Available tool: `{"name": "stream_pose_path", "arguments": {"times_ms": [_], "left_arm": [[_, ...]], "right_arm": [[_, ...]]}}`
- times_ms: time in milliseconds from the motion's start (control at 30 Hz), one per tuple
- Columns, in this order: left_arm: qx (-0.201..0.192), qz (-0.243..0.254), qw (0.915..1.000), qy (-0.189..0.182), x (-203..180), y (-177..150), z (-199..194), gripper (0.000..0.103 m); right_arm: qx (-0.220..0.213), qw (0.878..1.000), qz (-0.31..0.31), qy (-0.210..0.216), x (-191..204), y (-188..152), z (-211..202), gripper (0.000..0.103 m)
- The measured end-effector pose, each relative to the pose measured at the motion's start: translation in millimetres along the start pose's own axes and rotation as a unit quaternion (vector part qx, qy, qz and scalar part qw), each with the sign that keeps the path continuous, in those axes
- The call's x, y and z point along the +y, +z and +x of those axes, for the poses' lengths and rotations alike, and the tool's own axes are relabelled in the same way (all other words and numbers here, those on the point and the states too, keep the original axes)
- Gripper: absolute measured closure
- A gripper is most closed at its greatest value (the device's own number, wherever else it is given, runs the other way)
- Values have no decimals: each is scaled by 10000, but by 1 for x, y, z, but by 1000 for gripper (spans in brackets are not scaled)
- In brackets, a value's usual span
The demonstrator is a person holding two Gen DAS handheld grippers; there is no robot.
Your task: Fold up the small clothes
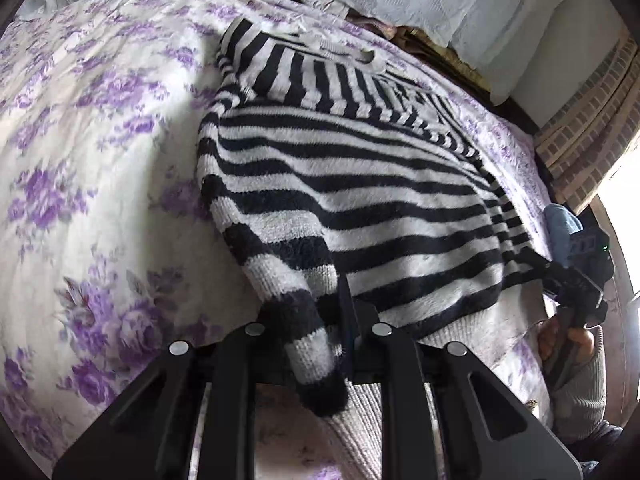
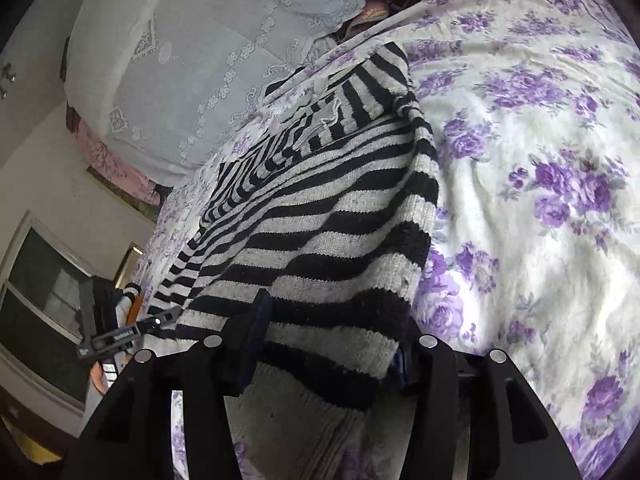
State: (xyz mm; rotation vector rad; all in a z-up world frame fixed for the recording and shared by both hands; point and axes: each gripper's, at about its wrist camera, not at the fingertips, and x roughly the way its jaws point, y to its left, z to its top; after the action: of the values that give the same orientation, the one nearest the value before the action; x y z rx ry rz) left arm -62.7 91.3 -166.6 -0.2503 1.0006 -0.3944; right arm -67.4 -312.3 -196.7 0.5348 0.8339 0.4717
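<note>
A black-and-white striped knit sweater [image 1: 344, 184] lies on a bed with a purple-flowered sheet [image 1: 100, 160]. My left gripper [image 1: 316, 328] is shut on the sweater's near hem corner, and a striped fold hangs down between its fingers. My right gripper [image 2: 332, 344] holds the other hem corner [image 2: 328, 344]; its fingers stand wide apart with the thick hem between them. The sweater [image 2: 320, 220] stretches away from both grippers toward the headboard. The right gripper also shows in the left wrist view [image 1: 576, 280] at the sweater's right edge, and the left gripper shows in the right wrist view [image 2: 120, 332].
White lace-covered pillows [image 2: 192, 60] lie at the head of the bed. A grey ribbed cloth [image 1: 360, 420] sits under the near hem. A window [image 2: 40, 300] and a brick-pattern wall [image 1: 580, 128] flank the bed.
</note>
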Motion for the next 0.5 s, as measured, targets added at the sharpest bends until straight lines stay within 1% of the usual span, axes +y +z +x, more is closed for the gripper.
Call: {"name": "stream_pose_path", "arguments": {"times_ms": [67,167,400,467,500], "left_arm": [[-26,67,10000,63,-3,-1,0,86],[-26,68,10000,63,-3,-1,0,86],[-58,163,9997,159,-5,-3,0,86],[-89,161,9997,151,-6,-3,-1,86],[-118,171,9997,139,-7,-3,-2,86]], "right_arm": [[15,9999,108,38,-2,0,-4,51],[-35,9998,148,140,-2,-2,-7,51],[229,9994,126,234,-2,-1,-4,51],[188,9979,292,551,-3,-3,-8,65],[185,9971,321,660,-3,-4,-9,86]]}}
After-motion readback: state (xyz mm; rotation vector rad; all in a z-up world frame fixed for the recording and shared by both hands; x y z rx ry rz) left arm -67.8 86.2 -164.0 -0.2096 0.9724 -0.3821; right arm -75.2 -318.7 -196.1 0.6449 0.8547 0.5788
